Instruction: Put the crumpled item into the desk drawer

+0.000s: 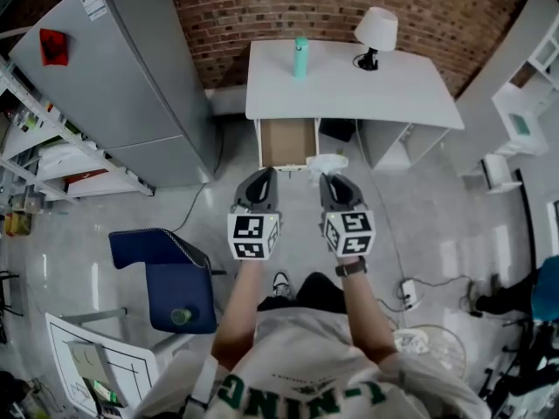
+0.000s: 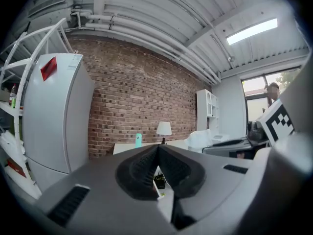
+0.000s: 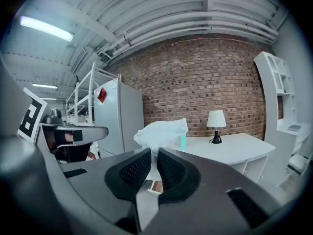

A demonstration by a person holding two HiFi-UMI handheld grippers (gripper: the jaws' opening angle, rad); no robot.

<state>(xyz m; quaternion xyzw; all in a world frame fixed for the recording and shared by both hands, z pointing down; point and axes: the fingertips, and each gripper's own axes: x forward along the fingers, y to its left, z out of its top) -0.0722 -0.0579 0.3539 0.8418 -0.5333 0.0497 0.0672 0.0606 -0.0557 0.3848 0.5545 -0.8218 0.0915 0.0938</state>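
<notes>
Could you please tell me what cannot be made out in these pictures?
- crumpled item: its lower end is hidden between the pads of the right claw, right gripper view; small and washed out in the head view.
- drawer: the left claw and right claw hide nearly all of it in their own views.
- fridge label: too small to read, head view.

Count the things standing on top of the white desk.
2. The teal bottle stands mid-desk near the back edge; the white lamp stands to its right. Nothing else shows on the desk.
</notes>
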